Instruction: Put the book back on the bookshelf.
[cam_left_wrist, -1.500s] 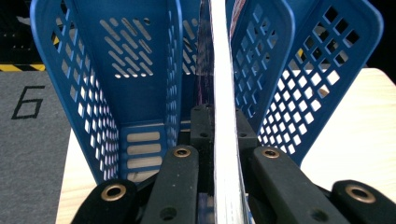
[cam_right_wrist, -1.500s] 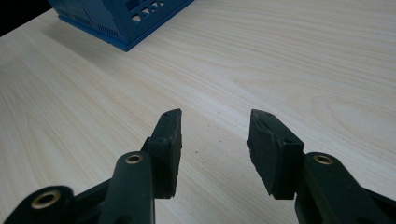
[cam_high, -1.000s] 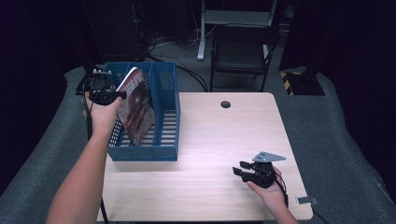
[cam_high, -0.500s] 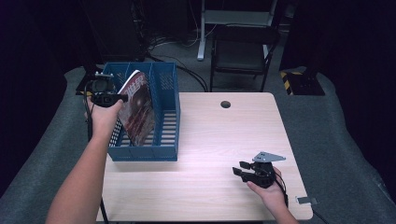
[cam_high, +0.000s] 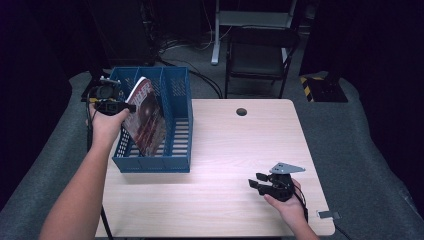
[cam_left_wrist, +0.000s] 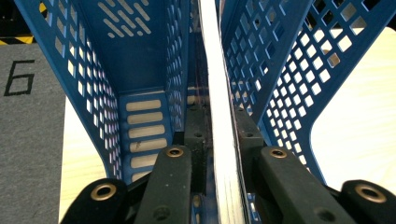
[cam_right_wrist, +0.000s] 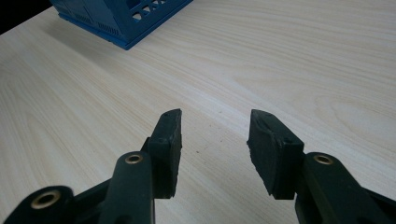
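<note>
At the table's left, the left gripper (cam_high: 131, 107), its jaws just easing apart, has a tilted magazine (cam_high: 147, 120) between them in the blue rack's (cam_high: 178, 100) middle slot, while the right gripper (cam_high: 256, 182) rests half open and empty on the table (cam_high: 240, 145).

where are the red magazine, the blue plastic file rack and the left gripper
red magazine (cam_high: 149, 122), high view, on its front cover
blue plastic file rack (cam_high: 180, 100), high view, on its right perforated wall
left gripper (cam_left_wrist: 219, 135), left gripper view, midway between its fingertips, the magazine's edge between them
</note>
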